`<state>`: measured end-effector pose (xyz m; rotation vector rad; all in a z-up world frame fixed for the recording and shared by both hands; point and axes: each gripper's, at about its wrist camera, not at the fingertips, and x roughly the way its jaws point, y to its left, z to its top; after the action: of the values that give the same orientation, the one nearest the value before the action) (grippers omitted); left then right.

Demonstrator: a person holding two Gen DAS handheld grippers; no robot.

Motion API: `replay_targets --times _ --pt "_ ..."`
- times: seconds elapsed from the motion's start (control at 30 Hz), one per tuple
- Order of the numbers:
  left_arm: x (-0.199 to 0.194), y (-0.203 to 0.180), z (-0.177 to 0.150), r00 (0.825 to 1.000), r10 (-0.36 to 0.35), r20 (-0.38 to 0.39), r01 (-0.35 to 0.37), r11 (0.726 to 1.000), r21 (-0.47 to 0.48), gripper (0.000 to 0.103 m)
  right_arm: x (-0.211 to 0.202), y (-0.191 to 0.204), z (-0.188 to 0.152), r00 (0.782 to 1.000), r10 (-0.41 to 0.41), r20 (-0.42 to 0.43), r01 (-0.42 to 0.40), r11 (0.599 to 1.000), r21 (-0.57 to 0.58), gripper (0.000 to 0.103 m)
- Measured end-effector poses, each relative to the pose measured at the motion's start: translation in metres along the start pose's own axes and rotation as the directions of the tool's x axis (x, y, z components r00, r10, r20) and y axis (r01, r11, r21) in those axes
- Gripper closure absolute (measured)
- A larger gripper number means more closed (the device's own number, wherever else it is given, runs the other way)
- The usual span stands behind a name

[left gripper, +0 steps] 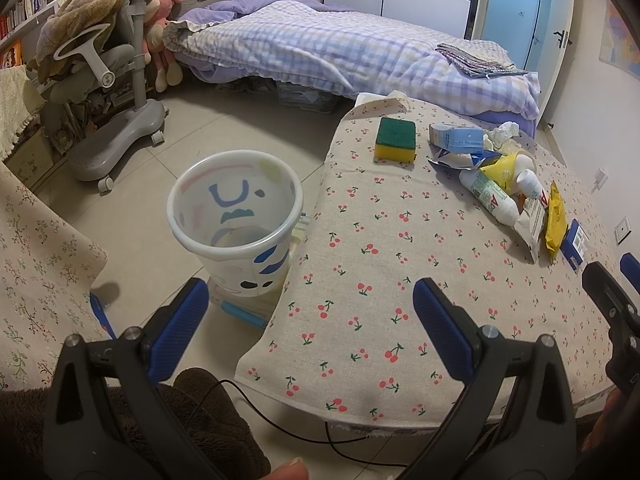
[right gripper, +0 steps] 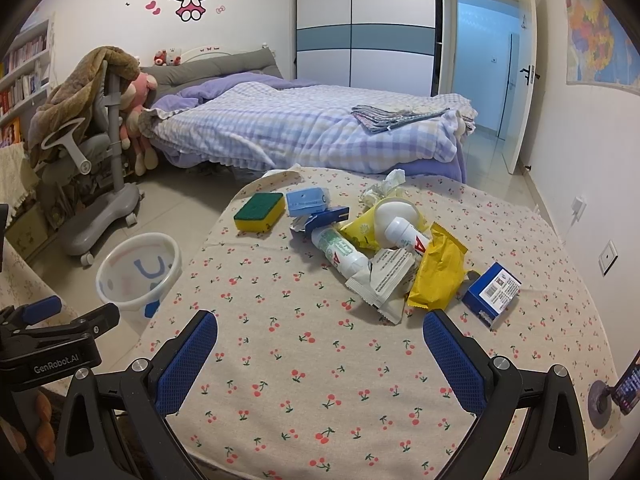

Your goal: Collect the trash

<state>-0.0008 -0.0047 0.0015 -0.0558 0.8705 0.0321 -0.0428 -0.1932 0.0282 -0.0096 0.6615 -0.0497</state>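
A pile of trash lies on the cherry-print table [right gripper: 320, 360]: a yellow wrapper [right gripper: 438, 276], two white bottles [right gripper: 340, 254] [right gripper: 404, 232], a white torn packet [right gripper: 384, 280], a dark blue box [right gripper: 494, 290], a light blue box [right gripper: 306, 201], crumpled tissue [right gripper: 384, 188]. The pile also shows in the left wrist view [left gripper: 508, 184]. A white bin [left gripper: 236, 216] stands on the floor left of the table [left gripper: 400, 260]; it also shows in the right wrist view [right gripper: 138, 272]. My left gripper [left gripper: 310, 320] is open and empty over the table's near left corner. My right gripper [right gripper: 320, 344] is open and empty, short of the pile.
A green-and-yellow sponge [right gripper: 259, 210] lies at the table's far left. A grey chair [left gripper: 116, 120] and a bed [left gripper: 340, 52] stand beyond. A second floral-cloth table [left gripper: 36, 272] is at the left. A phone on a stand [right gripper: 622, 390] sits at the right edge.
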Motion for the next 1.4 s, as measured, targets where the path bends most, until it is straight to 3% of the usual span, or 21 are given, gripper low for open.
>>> replay_targets --times 0.73,0.97,1.2,1.4 --pt "-0.001 -0.002 0.003 1.000 -0.003 -0.006 0.004 1.000 0.004 0.001 0.001 -0.003 0.003 1.000 0.005 -0.002 -0.005 1.000 0.001 0.000" --pt "0.014 -0.007 0.012 0.998 -0.016 -0.066 0.018 0.999 0.030 0.001 0.017 -0.021 0.015 0.991 0.086 -0.098 -0.086 0.996 0.011 0.000" --pt "0.022 -0.019 0.031 0.996 -0.025 -0.091 0.032 0.997 0.074 0.001 0.046 -0.074 0.040 0.977 0.024 -0.214 -0.002 0.995 0.103 0.000" --pt "0.028 -0.048 0.055 0.993 -0.033 -0.109 0.051 0.985 0.165 0.001 0.070 -0.122 0.056 0.948 -0.024 -0.317 0.077 0.985 0.155 0.000"
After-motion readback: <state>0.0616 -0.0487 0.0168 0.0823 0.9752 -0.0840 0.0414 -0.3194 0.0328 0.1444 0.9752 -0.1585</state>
